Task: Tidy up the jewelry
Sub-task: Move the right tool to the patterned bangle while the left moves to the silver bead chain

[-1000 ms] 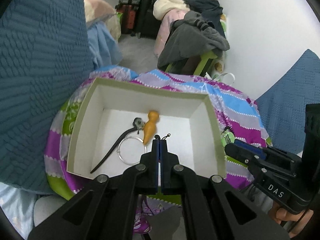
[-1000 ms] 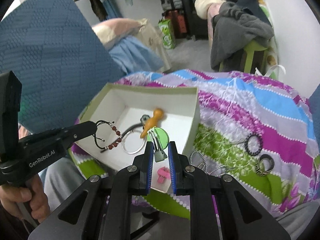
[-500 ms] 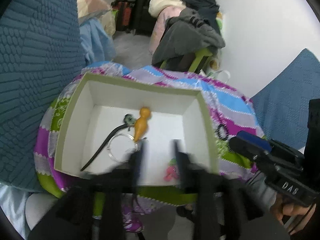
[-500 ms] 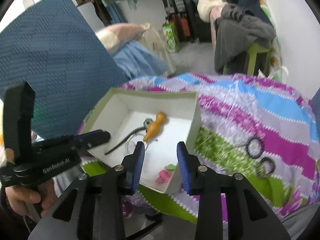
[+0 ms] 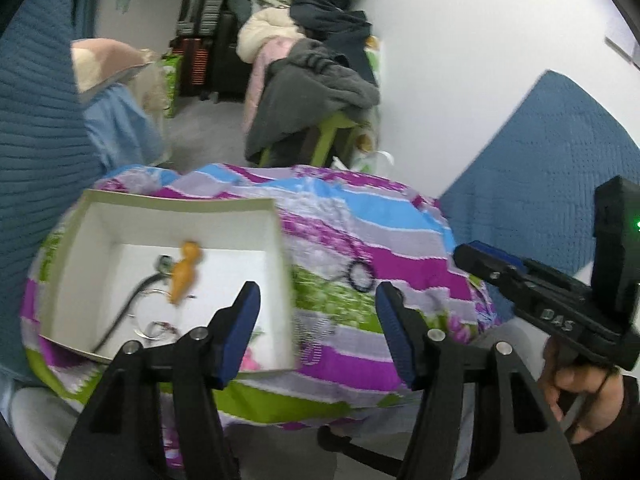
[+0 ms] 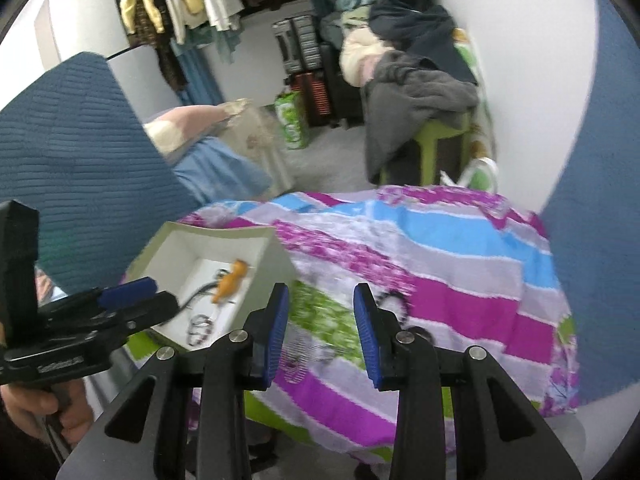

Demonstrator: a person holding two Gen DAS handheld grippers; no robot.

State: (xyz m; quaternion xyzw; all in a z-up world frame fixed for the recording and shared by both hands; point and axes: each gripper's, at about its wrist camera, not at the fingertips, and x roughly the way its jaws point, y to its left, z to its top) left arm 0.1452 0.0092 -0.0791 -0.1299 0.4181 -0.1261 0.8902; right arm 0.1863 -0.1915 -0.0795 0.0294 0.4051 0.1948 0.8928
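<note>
My left gripper [image 5: 316,320] has its jaws spread wide with nothing between them, the blue ribbed pads [image 5: 240,332] hovering over the near right corner of the box [image 5: 276,240]. My right gripper [image 6: 320,332] is likewise apart and empty, its blue grooved pads [image 6: 366,332] over the striped cloth [image 6: 460,280] just right of the box [image 6: 276,248].

The box is a shallow square carton, smooth white card inside with a pale greenish rim, sitting on the left side of the cloth. Inside it, toward the far middle, lies an orange gourd-shaped pendant [image 5: 184,272], glossy and rounded. Beside it to the left a thin black curved piece [image 5: 124,312] runs toward the near left corner, with a small dark metal bit at its far end. Near the front wall lies a thin silvery ring [image 5: 148,328] and a string of small reddish beads [image 6: 198,326], blurred. Something pink shows at the near right corner, too smeared to name.

Out on the cloth, right of the box, lies a dark beaded bracelet [image 5: 360,276], a thin round loop on the green and magenta stripes.

The cloth is a soft fabric in magenta, blue, grey and green bands. The right gripper's black body [image 5: 556,312] carries raised letters reading "DAS". The lettering on the left gripper's side is too blurred to read.
</note>
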